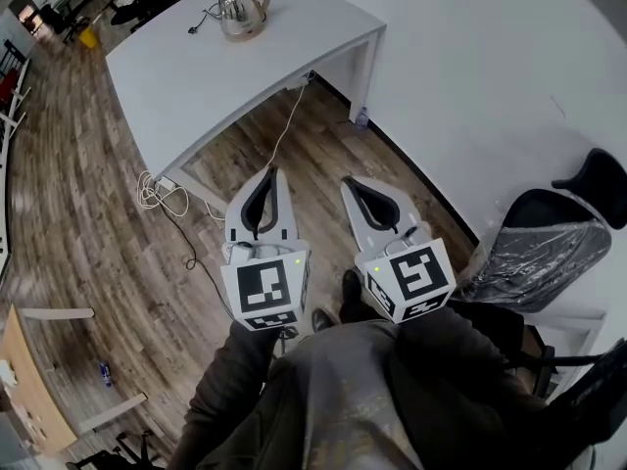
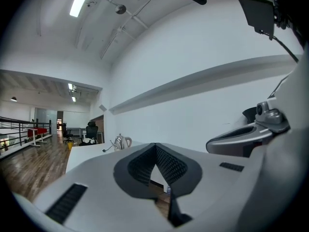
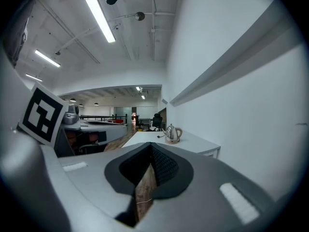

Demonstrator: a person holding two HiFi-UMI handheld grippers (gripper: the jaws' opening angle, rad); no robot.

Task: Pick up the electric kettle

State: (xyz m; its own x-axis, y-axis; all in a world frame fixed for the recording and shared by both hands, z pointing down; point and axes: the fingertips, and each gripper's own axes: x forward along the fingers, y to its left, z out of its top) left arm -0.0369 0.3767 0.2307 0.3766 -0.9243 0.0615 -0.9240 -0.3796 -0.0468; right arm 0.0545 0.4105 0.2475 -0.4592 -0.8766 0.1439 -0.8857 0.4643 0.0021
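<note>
A steel electric kettle [image 1: 240, 10] with a tan handle stands on its base at the far end of a white table [image 1: 225, 76], its cord trailing to the left. Both grippers hang well short of the table, over the wooden floor, pointing toward it. My left gripper [image 1: 271, 171] is shut with nothing in it, and so is my right gripper [image 1: 348, 181]. In the left gripper view the kettle [image 2: 121, 142] is small and far beyond the closed tips [image 2: 155, 145]. The right gripper view shows the kettle [image 3: 172, 134] beyond its closed tips [image 3: 150, 145].
A white wall runs along the right. A plastic-wrapped office chair [image 1: 534, 248] stands at the right. A white cable [image 1: 162, 196] coils on the floor by the table's near leg, and a bottle [image 1: 361, 117] sits by the wall. A wooden desk corner [image 1: 29, 380] is at lower left.
</note>
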